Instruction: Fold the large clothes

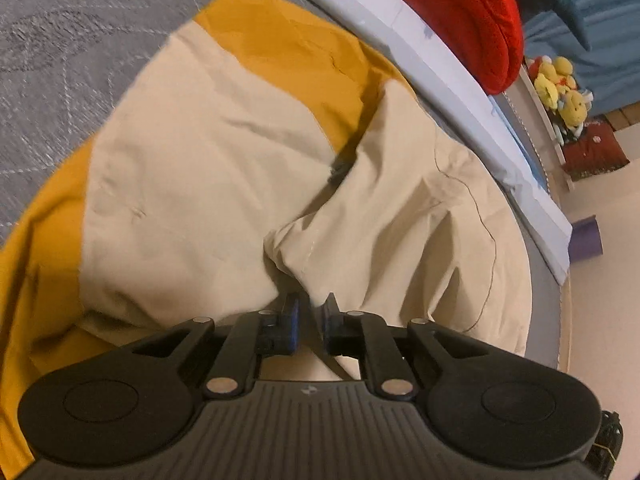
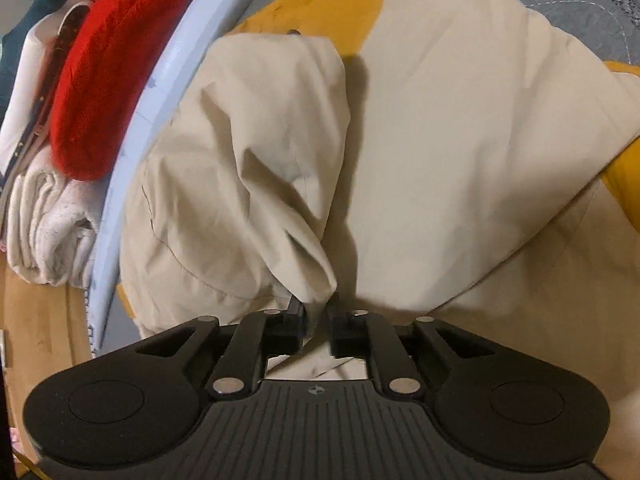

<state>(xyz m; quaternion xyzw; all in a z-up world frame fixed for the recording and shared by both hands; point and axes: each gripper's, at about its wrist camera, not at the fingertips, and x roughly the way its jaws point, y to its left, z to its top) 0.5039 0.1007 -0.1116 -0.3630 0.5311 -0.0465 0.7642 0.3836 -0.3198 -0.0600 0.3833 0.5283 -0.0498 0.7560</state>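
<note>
Grey quilted bedspread (image 1: 60,20) under garment (image 1: 200,160)

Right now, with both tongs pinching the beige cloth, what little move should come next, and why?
Probably lift both pinched bunches a little and carry them across the garment together. The left tongs and the right tongs each grip a gathered bunch of the beige and mustard garment, which lies rumpled on the grey quilted bed cover, so that flap looks ready to be folded over.

A home bedroom is suggested — a grey quilted bedspread (image 1: 60,40), plush toys (image 1: 560,88) shelved nearby, folded laundry (image 2: 48,220) stacked.
</note>
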